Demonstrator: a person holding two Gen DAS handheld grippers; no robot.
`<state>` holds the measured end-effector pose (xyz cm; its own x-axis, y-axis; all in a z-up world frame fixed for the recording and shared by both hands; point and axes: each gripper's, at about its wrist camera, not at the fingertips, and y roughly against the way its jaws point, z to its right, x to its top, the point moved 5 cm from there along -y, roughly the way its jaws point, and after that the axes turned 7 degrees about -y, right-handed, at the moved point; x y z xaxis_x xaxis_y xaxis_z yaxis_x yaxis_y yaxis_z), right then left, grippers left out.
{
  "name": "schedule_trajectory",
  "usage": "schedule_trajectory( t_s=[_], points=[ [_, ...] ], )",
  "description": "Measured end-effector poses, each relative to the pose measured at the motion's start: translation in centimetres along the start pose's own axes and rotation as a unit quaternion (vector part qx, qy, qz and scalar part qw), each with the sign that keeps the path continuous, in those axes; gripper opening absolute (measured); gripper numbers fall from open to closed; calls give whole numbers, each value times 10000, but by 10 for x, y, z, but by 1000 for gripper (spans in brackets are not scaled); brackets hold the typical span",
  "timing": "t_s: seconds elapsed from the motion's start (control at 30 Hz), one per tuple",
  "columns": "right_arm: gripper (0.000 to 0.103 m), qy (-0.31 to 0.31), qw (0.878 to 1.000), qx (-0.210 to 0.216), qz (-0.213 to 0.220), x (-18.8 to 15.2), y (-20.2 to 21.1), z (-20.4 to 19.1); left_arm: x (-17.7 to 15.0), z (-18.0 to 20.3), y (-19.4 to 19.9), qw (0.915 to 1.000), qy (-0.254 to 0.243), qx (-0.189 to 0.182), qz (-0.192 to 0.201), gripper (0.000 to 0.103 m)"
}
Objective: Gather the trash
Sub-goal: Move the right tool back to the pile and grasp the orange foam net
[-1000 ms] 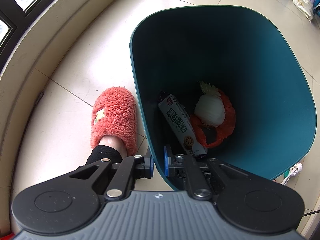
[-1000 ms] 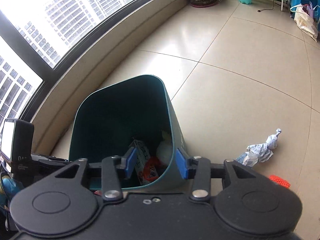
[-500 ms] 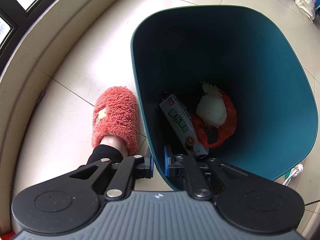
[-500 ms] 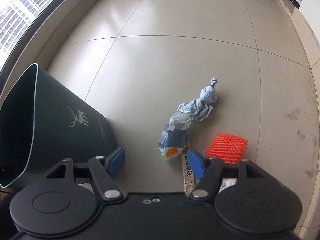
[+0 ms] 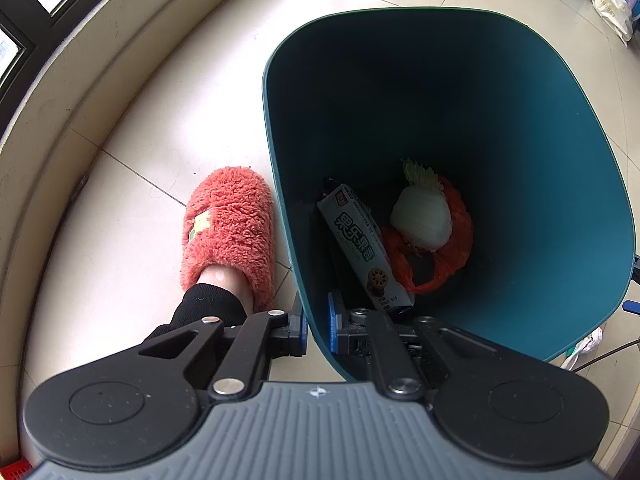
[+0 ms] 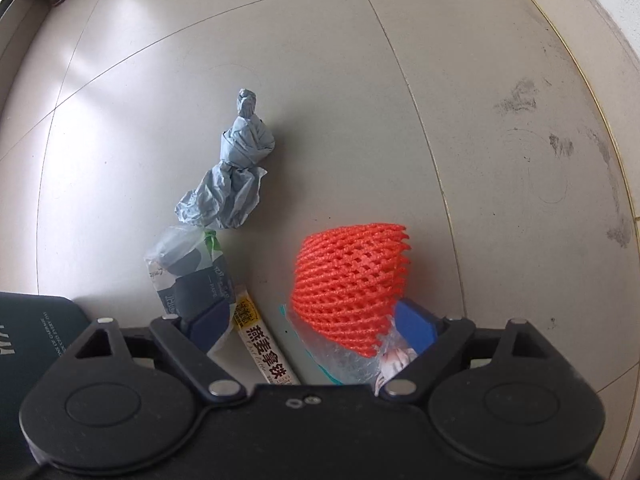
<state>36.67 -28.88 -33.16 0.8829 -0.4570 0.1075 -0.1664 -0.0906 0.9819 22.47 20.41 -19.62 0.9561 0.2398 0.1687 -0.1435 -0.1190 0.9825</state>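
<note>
My left gripper (image 5: 316,322) is shut on the near rim of the teal trash bin (image 5: 540,160). Inside the bin lie a snack box (image 5: 360,248), a white foam net (image 5: 422,222) and an orange plastic bag (image 5: 444,264). In the right wrist view my right gripper (image 6: 312,326) points down at the floor, its jaws opening wide over a trash pile. Between them lie an orange foam net (image 6: 348,276), a yellow sachet (image 6: 266,350) and clear bubble wrap (image 6: 344,364). A tissue pack (image 6: 188,268) and crumpled blue-grey paper (image 6: 236,176) lie just ahead. The pads touch nothing firmly.
A person's foot in a fuzzy coral slipper (image 5: 228,232) stands left of the bin, by the curved window ledge (image 5: 52,112). The bin's dark outer wall (image 6: 32,332) shows at the lower left of the right wrist view. A white bag (image 5: 612,8) sits far off.
My right gripper has swung away from over the bin and dropped to the floor trash, its jaws spreading. The left gripper and the bin have stayed put.
</note>
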Motion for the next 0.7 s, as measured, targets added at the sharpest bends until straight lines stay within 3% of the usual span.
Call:
schedule_trajectory(
  t_s=[0.2,0.37,0.43,0.5,0.57,0.7],
  points=[
    [87,-359,9993,-28,-86,7,-27,11,0,3,-2,10000,-43,70,-3,9],
    [75,-435,9988,-170,-115,7,-39,20,0,5,-3,10000,-31,55,-44,9],
    [67,-398,9989,-225,-87,8,-41,21,1,4,-3,10000,-30,51,-46,9],
    [54,-348,9989,-306,-79,9,-40,22,0,4,-3,10000,-33,53,-38,9],
    [48,-349,9988,-313,-110,9,-39,22,0,4,-3,10000,-41,53,-31,9],
    [24,-270,9991,-308,-69,9,-30,19,-1,4,-2,10000,-43,63,-3,10]
  ],
)
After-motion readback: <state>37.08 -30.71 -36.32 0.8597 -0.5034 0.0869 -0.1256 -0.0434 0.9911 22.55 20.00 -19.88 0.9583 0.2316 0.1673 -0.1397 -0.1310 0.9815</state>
